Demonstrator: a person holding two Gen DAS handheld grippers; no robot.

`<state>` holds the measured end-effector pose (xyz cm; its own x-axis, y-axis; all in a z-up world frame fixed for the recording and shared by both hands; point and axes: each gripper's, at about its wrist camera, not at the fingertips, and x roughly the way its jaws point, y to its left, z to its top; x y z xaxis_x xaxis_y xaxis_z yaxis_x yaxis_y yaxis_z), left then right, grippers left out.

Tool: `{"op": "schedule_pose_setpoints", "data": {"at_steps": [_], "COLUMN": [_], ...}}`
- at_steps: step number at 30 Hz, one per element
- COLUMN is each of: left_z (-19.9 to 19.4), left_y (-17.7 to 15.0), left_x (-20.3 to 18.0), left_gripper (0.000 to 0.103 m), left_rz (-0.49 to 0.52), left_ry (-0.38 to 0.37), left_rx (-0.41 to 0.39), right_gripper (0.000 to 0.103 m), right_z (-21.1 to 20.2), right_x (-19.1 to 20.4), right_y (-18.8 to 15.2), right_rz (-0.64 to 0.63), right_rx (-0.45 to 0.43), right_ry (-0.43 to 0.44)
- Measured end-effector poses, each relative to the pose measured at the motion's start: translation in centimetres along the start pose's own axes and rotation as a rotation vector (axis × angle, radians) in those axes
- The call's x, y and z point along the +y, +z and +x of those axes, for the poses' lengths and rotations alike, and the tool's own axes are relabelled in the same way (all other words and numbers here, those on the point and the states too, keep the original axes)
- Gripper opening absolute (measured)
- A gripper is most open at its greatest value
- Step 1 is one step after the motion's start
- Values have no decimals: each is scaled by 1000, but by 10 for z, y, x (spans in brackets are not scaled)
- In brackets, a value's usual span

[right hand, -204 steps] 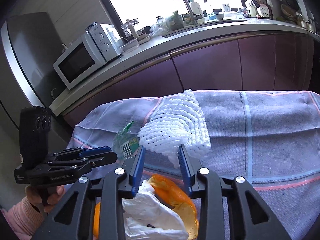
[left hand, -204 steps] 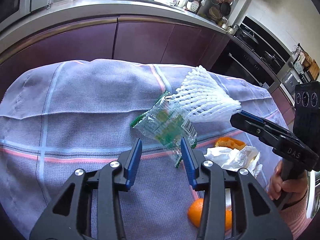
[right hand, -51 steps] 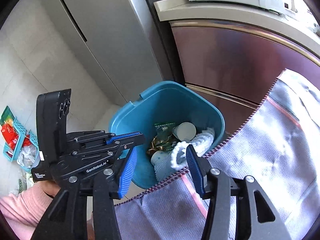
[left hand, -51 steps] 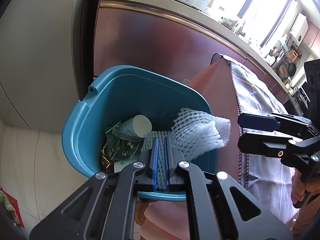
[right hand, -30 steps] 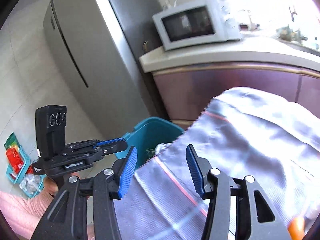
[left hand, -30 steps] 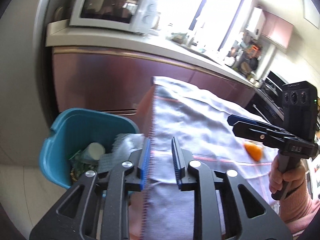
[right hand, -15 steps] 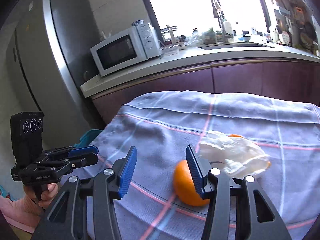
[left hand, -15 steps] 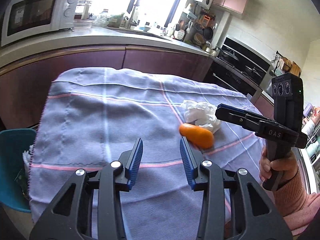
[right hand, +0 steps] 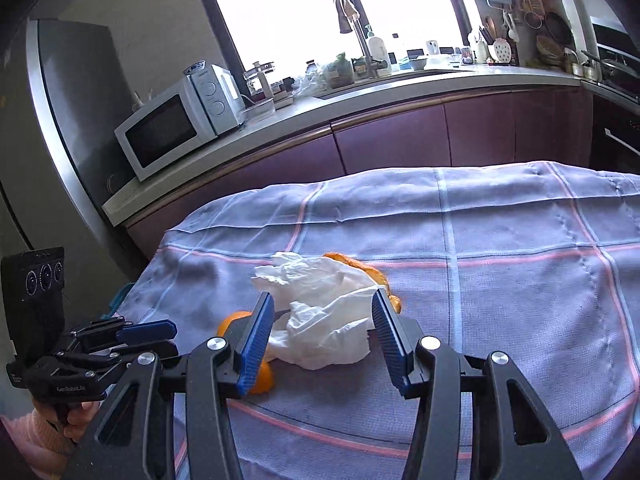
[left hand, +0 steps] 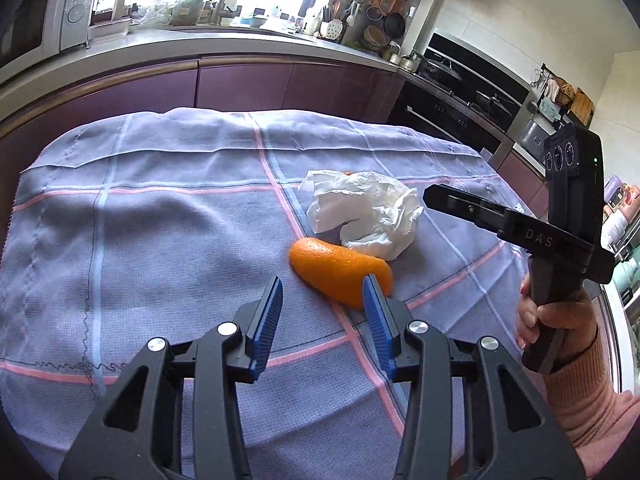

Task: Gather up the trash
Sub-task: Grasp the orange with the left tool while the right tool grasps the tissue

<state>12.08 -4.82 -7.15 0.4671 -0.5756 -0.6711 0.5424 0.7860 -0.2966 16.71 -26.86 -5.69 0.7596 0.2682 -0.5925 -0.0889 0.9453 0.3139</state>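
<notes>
Step in hand, as judged: both grippers lining up on the last trash on the table cloth (left hand: 160, 216)

Left gripper (left hand: 322, 300): jaws apart and opening, nothing between them. Orange peel (left hand: 340, 270) lies on the cloth just ahead, nearer the right-hand finger than the centre line

Right gripper (right hand: 322, 320): jaws apart, empty, aimed at the crumpled white tissue (right hand: 324, 312). Whether the pads already touch the tissue cannot be told; no squeeze shows

Layout: tissue rests against the peel, touching it. A second piece of orange peel (right hand: 360, 268) shows from under the far side of the tissue in the right wrist view. A sliver of the blue bin (right hand: 120, 298) shows past the left edge of the table

How to do it well (judgement):
- shift the left gripper toward the peel so the peel sits centred between the fingers before closing; its curved skin could slide out of an off-centre pinch
- come down low enough to catch the peel, not the cloth, or the cloth will lift with it
- right gripper should take the tissue by its bulk, not a loose flap, which could tear or unfold
- lifting the tissue may drag the hidden peel along; check the cloth afterwards
</notes>
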Motion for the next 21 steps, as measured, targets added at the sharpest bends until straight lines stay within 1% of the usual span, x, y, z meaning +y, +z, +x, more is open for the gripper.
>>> {"op": "schedule_pose_setpoints", "data": {"at_steps": [3, 5, 6, 9, 10, 11, 13, 15, 18, 20, 21], "left_z": [7, 12, 15, 26, 29, 33, 41, 47, 52, 54, 54], "left_y": [8, 11, 13, 16, 17, 17, 19, 18, 17, 16, 16], "left_x": [-7, -12, -13, -16, -16, -16, -15, -13, -12, -12, -12], "left_gripper": [43, 47, 47, 51, 54, 56, 56, 60, 60, 56, 55], "left_rz": [15, 19, 21, 31, 31, 30, 16, -5, -17, -23, -29], "left_ry": [5, 9, 14, 24, 34, 38, 44, 30, 14, -1, -8], "left_rx": [6, 16, 22, 41, 51, 60, 81, 97, 105, 105, 104], "right_gripper": [49, 49, 49, 49, 49, 49, 49, 49, 48, 44, 36], "right_z": [3, 5, 7, 13, 15, 17, 19, 19, 25, 26, 27], "right_x": [-11, -15, -16, -15, -13, -12, -11, -9, -9, -8, -9], "right_y": [0, -2, -4, -10, -12, -14, -14, -14, -16, -16, -16], "right_rz": [29, 41, 46, 52, 50, 50, 48, 45, 53, 48, 48], "right_rx": [8, 17, 25, 57, 65, 77, 87, 92, 121, 130, 135], "right_ry": [6, 20, 24, 46, 50, 55, 63, 68, 78, 84, 88]}}
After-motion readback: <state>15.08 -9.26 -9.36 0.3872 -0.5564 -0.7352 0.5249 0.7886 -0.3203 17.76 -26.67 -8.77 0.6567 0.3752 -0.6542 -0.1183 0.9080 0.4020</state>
